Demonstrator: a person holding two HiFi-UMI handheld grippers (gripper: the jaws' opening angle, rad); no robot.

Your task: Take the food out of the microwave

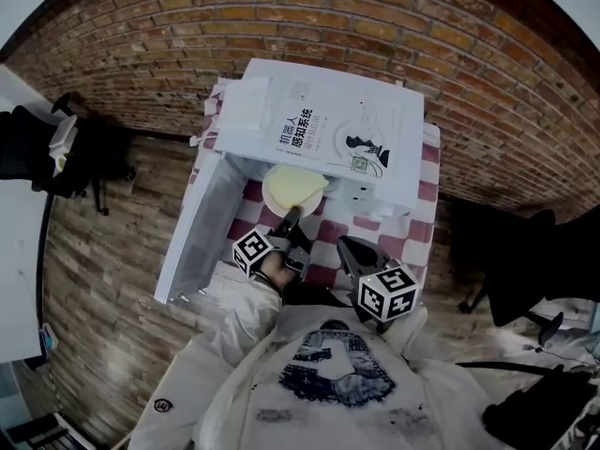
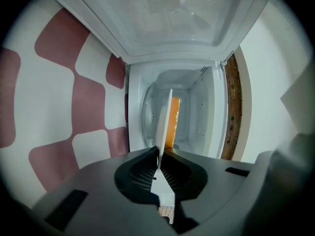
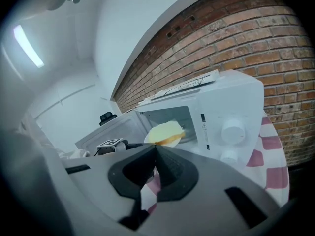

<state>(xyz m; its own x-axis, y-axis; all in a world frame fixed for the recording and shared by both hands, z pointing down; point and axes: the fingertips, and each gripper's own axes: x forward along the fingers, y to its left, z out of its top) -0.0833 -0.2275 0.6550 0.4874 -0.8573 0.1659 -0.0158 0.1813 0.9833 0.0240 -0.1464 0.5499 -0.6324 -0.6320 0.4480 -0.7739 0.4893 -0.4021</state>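
I see a table (image 1: 427, 172) under a red-and-white checked cloth, set against a brick wall (image 1: 375, 26) on a wooden floor (image 1: 112, 270). A white microwave (image 3: 231, 107) fills the table's far edge, with a booklet (image 1: 328, 134) lying on its top. Its door (image 1: 192, 232) swings out along the table's left edge.

The food (image 3: 166, 131) is a pale yellow slab with an orange underside on a white plate (image 1: 292, 187). The plate is lifted at the mouth of the cavity, over the middle of the table.

My left gripper (image 2: 160, 159) has its jaws pinched on the plate's near rim. My right gripper (image 3: 156, 149) is closed with nothing between its jaws, hovering near the table's front edge.
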